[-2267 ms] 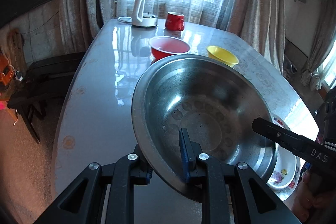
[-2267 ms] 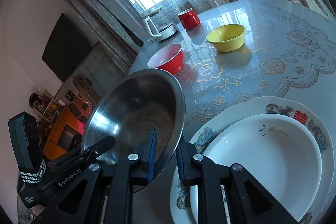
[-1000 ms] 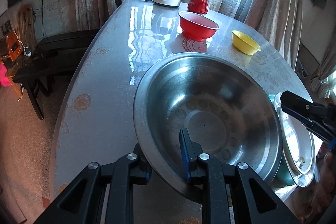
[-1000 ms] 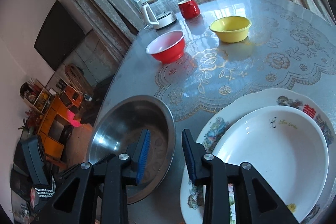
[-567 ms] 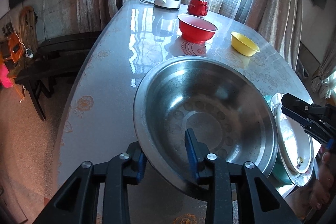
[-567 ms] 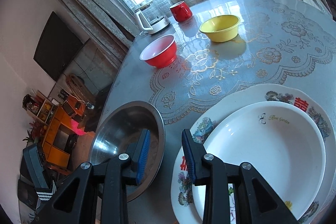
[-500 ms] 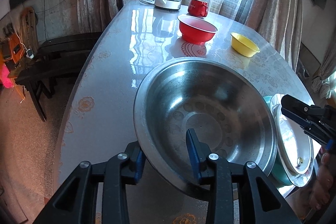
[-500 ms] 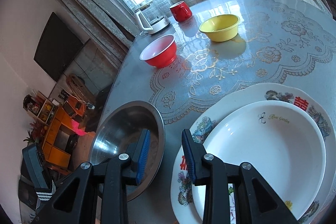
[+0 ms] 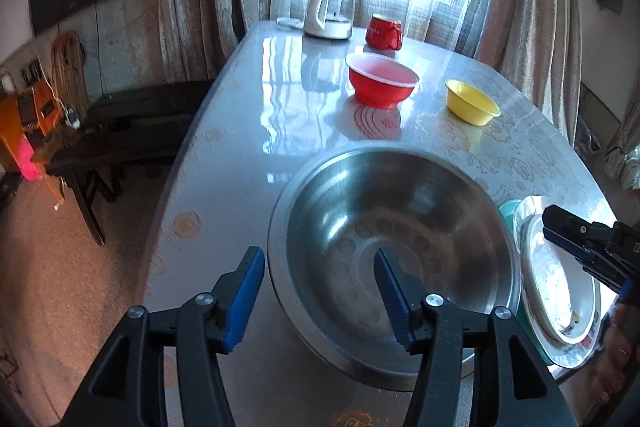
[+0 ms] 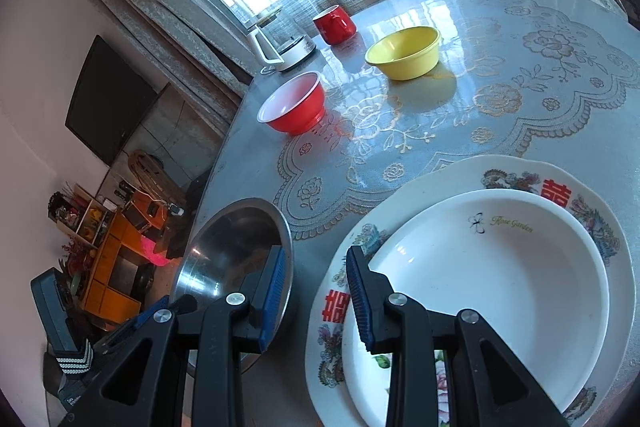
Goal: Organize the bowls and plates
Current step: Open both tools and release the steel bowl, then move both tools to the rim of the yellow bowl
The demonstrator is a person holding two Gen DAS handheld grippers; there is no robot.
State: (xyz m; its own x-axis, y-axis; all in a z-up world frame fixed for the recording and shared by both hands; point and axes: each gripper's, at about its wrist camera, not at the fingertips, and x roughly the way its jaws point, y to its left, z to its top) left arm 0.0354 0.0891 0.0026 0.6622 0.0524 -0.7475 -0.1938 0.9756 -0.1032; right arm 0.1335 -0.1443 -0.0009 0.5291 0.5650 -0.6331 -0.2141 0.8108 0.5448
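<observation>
**Steel basin set down, left jaws letting go**

At the far left of the left wrist view, beyond the table (image 9: 224, 163) edge, a dark bench (image 9: 120, 131) stands on the floor, no part of the job. Next comes the left gripper (image 9: 316, 291): its jaws are opening and straddle the near rim of the steel basin (image 9: 396, 239), one blue pad outside the wall and one over the hollow, neither pressing on metal. The basin sits flat on the table near the front edge, which suggests a release just after placing it, with the spread fingers giving room to pull away without dragging the rim.

Further back and towards the middle stand a kettle (image 9: 326, 11) and a red mug (image 9: 383, 31) by the window, then a red bowl (image 9: 382, 85) and a yellow bowl (image 9: 472, 101), well apart from each other and not yet gathered. They are likely the next pieces to nest.

To the right of the basin lies the stack: a white deep plate (image 10: 492, 279) resting inside a patterned plate (image 10: 560, 187), with a teal dish (image 9: 510, 207) showing beneath from the left camera. The basin lies just beside this stack, so large pieces seem to be collecting at this end.

The right gripper (image 10: 316, 291) hovers over the gap between basin and stack, fingers partly parted with nothing between them, seemingly waiting its turn.
</observation>
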